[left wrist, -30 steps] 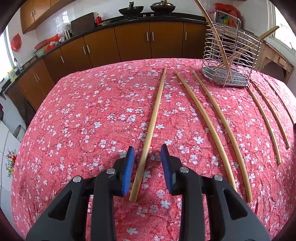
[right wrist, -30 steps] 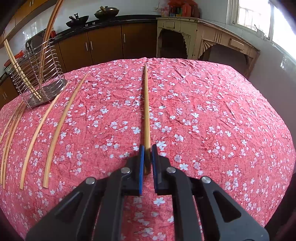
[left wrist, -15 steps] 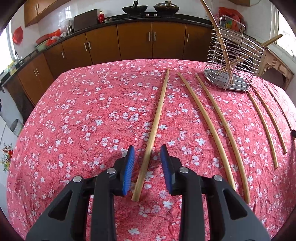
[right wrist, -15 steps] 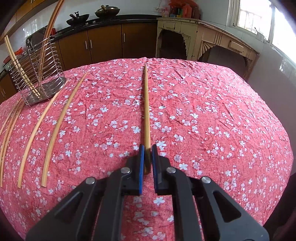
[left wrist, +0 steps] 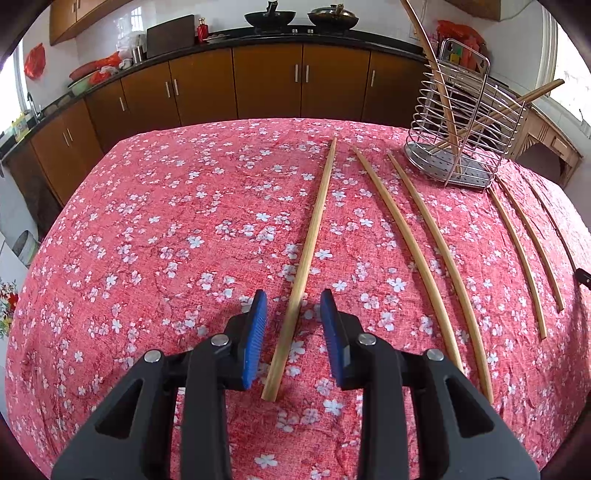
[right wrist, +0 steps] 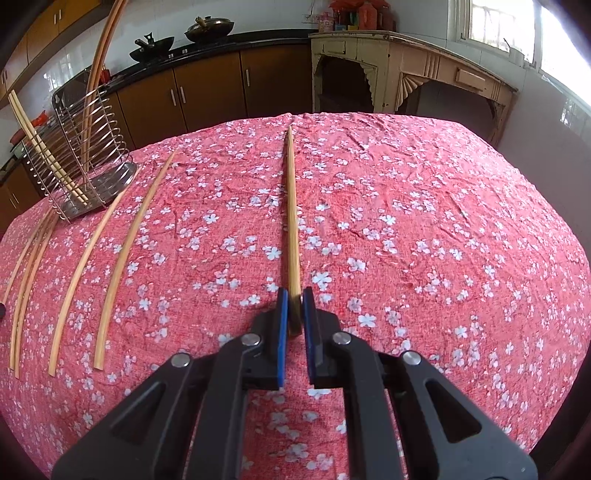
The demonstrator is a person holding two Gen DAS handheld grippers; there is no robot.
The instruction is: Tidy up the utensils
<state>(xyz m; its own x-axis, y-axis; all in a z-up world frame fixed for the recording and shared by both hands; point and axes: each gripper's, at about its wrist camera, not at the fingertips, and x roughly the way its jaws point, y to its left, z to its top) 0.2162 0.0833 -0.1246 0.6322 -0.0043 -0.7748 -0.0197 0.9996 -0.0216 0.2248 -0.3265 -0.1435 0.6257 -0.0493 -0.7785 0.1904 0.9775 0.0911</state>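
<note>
- My desk wears a crinkled red cloth [left wrist: 155, 236] scattered with white blossoms.
- Brown cabinets [left wrist: 266, 85] under a dark counter line the wall; woks [left wrist: 269, 16] sit on top.
- My left gripper [left wrist: 293, 328] has its fingers spread astride a chopstick [left wrist: 306, 258] lying flat.
- My right gripper [right wrist: 294, 314] pinches another chopstick [right wrist: 291, 206].
- The wire holder [left wrist: 461, 122] stands at the far edge, sticks inside.
</note>
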